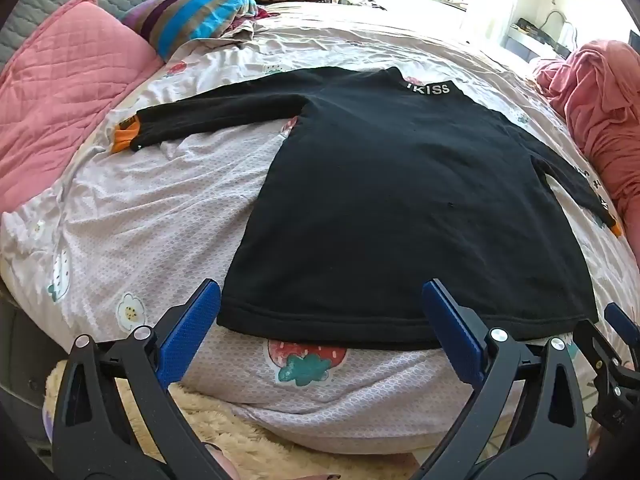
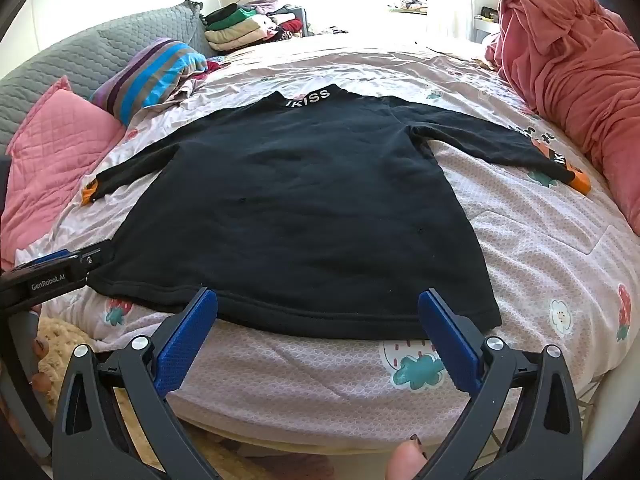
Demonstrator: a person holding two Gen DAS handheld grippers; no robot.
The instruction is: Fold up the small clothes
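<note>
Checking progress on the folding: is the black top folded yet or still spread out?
Spread out. The black top lies flat on the bed sheet, both sleeves stretched sideways, hem straight, no fold anywhere.

Both fisheye views look forward and steeply down along their own tool from the foot edge of the bed (image 1: 120, 240), close above the hem of the black top (image 1: 380, 184). The left view sits further left (the right tool (image 1: 616, 336) shows at its right border). The 2 views share the spread top, the pink pillow (image 2: 52, 144) and the far clothes pile (image 2: 240, 28).
</note>
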